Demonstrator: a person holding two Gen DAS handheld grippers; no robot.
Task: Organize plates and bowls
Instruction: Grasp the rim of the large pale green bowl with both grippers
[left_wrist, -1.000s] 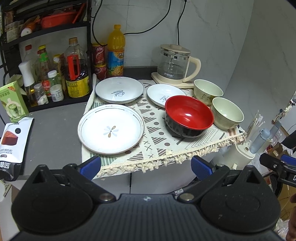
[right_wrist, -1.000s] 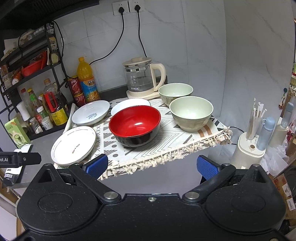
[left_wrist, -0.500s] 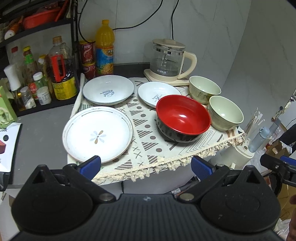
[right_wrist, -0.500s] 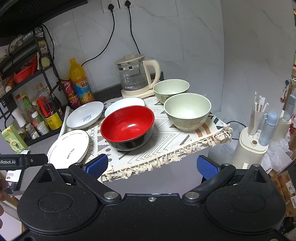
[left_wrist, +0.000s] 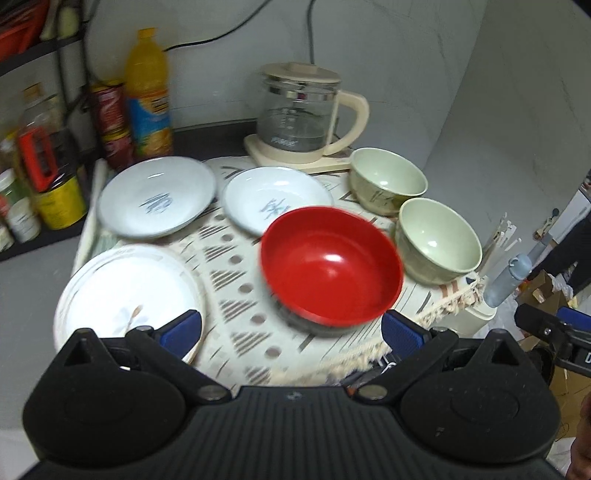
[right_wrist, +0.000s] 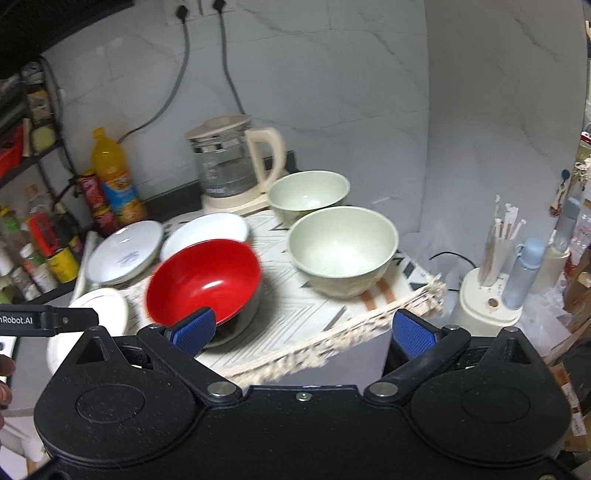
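On a patterned cloth (left_wrist: 236, 280) stand a red bowl (left_wrist: 330, 264), two pale green bowls (left_wrist: 439, 236) (left_wrist: 388, 179), two small white plates (left_wrist: 157, 197) (left_wrist: 275, 199) and a large white plate (left_wrist: 125, 295). My left gripper (left_wrist: 291, 330) is open and empty, just in front of the red bowl and the large plate. My right gripper (right_wrist: 303, 328) is open and empty at the table's front edge, with the red bowl (right_wrist: 203, 278) by its left finger and the near green bowl (right_wrist: 341, 249) ahead.
A glass kettle (left_wrist: 299, 110) stands at the back of the table. Bottles and cans (left_wrist: 147, 96) line the back left by a black rack. A holder with sticks and a blue bottle (right_wrist: 495, 280) stands right of the table. The wall is close on the right.
Both grippers have moved forward toward the table, so the dishes appear larger and nearer. Both stay open. No dish has moved.
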